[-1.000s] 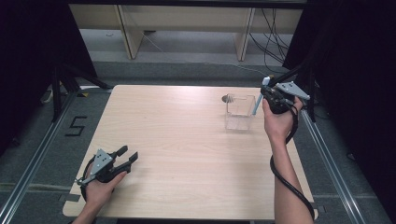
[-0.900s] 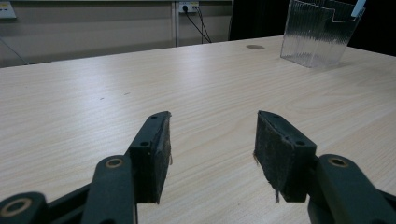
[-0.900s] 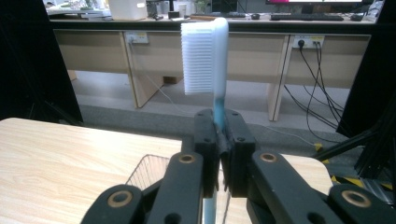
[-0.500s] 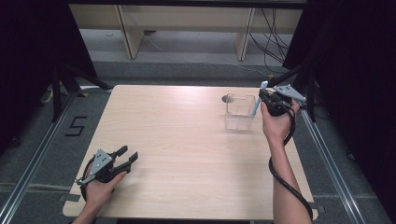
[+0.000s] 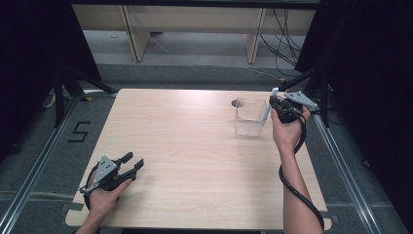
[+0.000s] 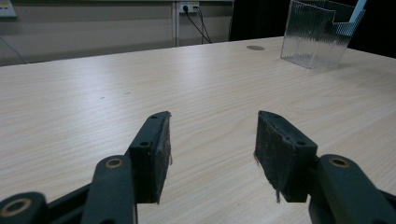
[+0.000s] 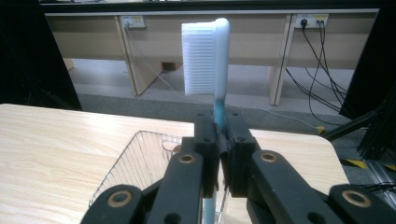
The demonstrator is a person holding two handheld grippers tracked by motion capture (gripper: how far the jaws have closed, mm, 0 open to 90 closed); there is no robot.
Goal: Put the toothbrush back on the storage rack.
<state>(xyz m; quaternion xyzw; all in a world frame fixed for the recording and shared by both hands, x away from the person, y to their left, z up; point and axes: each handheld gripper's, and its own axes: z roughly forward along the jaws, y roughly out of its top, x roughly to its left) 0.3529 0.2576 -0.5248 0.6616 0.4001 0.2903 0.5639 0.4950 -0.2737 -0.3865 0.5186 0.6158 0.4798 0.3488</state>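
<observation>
My right gripper (image 5: 276, 104) is shut on the handle of a white and light-blue toothbrush (image 5: 269, 106) at the table's far right. In the right gripper view the bristle head (image 7: 204, 57) stands upright above the closed jaws (image 7: 220, 133). A clear ribbed plastic container (image 5: 250, 117) stands just left of that gripper, and the handle's lower end hangs at its right wall; I cannot tell whether it is inside. The container (image 7: 140, 163) lies below and left of the jaws. My left gripper (image 5: 133, 161) rests open near the front left with nothing between its pads (image 6: 154, 158).
The light wooden table (image 5: 195, 146) has a small round dark mark (image 5: 237, 102) just behind the container. Black frame posts and metal rails stand along both sides of the table. Shelving and cables lie on the floor beyond the far edge.
My right gripper has shifted slightly nearer and lower with the toothbrush beside the container. The left gripper has not moved.
</observation>
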